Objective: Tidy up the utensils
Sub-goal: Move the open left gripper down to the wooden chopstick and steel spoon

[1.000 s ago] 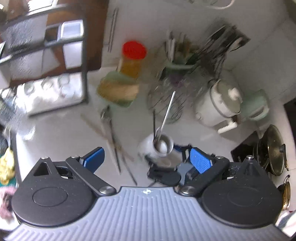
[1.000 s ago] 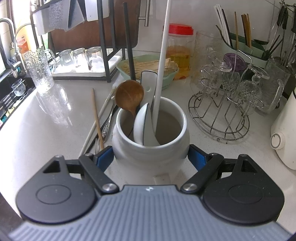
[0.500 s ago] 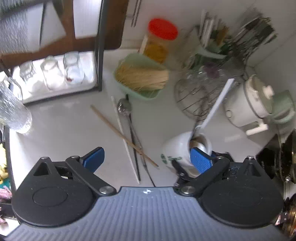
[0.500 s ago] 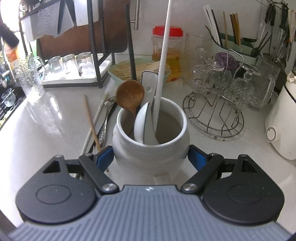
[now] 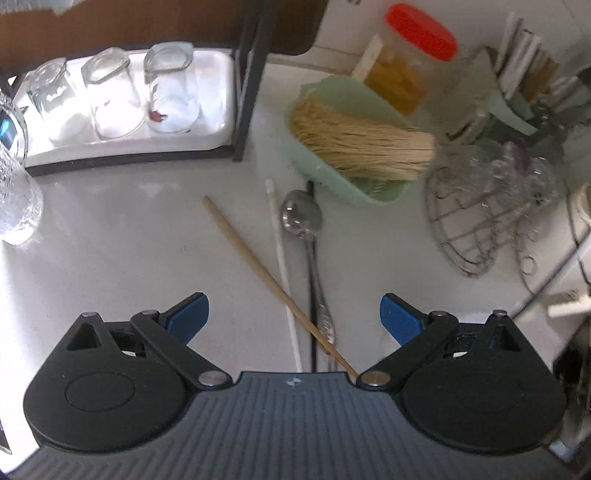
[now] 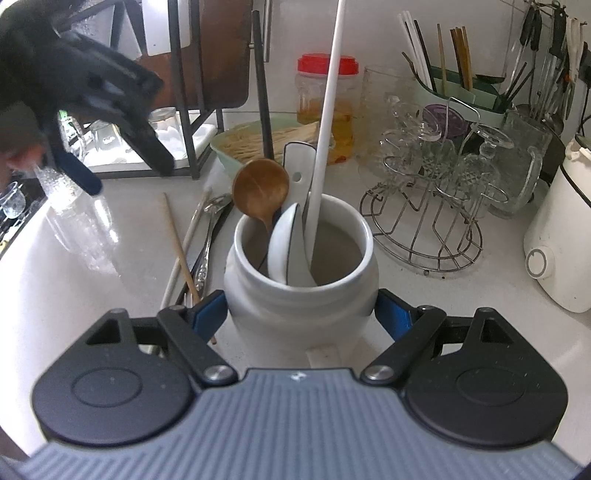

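My right gripper [image 6: 301, 314] is shut on a white ceramic jar [image 6: 301, 291] that stands on the counter. In the jar are a wooden spoon [image 6: 260, 188], a white ceramic spoon [image 6: 286, 243] and a long white handle [image 6: 328, 110]. To the jar's left, loose on the counter, lie a wooden chopstick [image 5: 258, 266], a white chopstick [image 5: 282, 266], a metal spoon [image 5: 301, 216] and a thin black chopstick [image 5: 313, 332]. My left gripper [image 5: 293, 317] hangs open just above them, pointing steeply down, with nothing between its pads. It also shows in the right wrist view, left gripper [image 6: 125, 173], at the upper left.
Behind the loose utensils sits a green basket [image 5: 373, 195] with a bundle of thin sticks. A red-lidded jar [image 5: 417, 33], a wire rack of glasses [image 5: 480, 221], upturned glasses on a white tray [image 5: 218, 92], a black rack post [image 5: 245, 92] and a white cooker [image 6: 557, 240] ring the counter.
My left gripper has come down and leftward, off the jar, to hover over the loose utensils, and now shows in the right wrist view. The right gripper and jar have stayed put.
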`<state>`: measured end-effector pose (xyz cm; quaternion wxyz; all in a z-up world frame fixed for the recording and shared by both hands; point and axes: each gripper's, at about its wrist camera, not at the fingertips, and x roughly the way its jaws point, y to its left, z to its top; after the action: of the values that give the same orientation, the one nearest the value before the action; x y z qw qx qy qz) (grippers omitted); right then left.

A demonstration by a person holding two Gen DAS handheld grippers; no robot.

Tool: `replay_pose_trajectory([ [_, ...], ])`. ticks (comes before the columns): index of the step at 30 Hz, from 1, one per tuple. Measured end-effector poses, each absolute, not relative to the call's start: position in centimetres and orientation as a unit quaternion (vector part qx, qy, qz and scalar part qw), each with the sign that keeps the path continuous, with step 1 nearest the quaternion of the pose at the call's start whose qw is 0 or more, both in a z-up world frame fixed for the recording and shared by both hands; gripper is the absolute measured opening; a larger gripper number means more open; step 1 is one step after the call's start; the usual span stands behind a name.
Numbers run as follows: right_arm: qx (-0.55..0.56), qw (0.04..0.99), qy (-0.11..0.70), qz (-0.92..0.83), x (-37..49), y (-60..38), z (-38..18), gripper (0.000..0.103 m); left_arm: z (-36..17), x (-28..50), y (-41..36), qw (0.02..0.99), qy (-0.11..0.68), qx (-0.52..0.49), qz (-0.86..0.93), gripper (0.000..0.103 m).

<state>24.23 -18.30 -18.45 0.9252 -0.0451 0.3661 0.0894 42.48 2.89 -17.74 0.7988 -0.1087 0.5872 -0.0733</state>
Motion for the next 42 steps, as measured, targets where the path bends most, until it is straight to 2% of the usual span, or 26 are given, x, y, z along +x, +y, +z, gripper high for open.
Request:
replay_pose_trajectory([
  [10, -0.048, 0.925, 0.363, 0.103, 24.4, -18.6, -18.5, 0.089, -21.1, 43.8, 2.2, 0.814, 0.574, -0.094, -0.015, 0.099],
  [12, -0.047, 0.925, 0.363, 0.105, 24.5, -18.7, -18.5, 0.089, -21.8, 44.0, 2.5, 0.811, 0.574, -0.112, -0.006, 0.096],
  [15, -0.049, 0.924, 0.363, 0.107, 24.5, -18.7, -18.5, 0.089, -22.6, 44.5, 2.8, 0.812, 0.570, -0.123, 0.007, 0.089],
  [22, -0.048, 0.925, 0.360, 0.108, 24.5, -18.7, -18.5, 0.089, -24.1, 46.4, 3.5, 0.802, 0.581, -0.138, 0.027, 0.059],
  [27, -0.047, 0.926, 0.360, 0.107, 24.4, -18.7, -18.6, 0.088, -24.8, 47.4, 3.2, 0.802, 0.583, -0.128, 0.038, 0.051],
  [34, -0.047, 0.926, 0.360, 0.107, 24.4, -18.7, -18.5, 0.089, -25.1, 48.7, 2.4, 0.802, 0.586, -0.099, 0.051, 0.049],
  [39, -0.046, 0.926, 0.359, 0.108, 24.5, -18.7, -18.6, 0.089, -25.3, 50.1, 0.9, 0.783, 0.617, -0.051, 0.061, 0.049],
  [42, -0.045, 0.926, 0.360, 0.107, 24.6, -18.7, -18.6, 0.089, -25.4, 51.1, 0.7, 0.774, 0.628, -0.055, 0.065, 0.049],
])
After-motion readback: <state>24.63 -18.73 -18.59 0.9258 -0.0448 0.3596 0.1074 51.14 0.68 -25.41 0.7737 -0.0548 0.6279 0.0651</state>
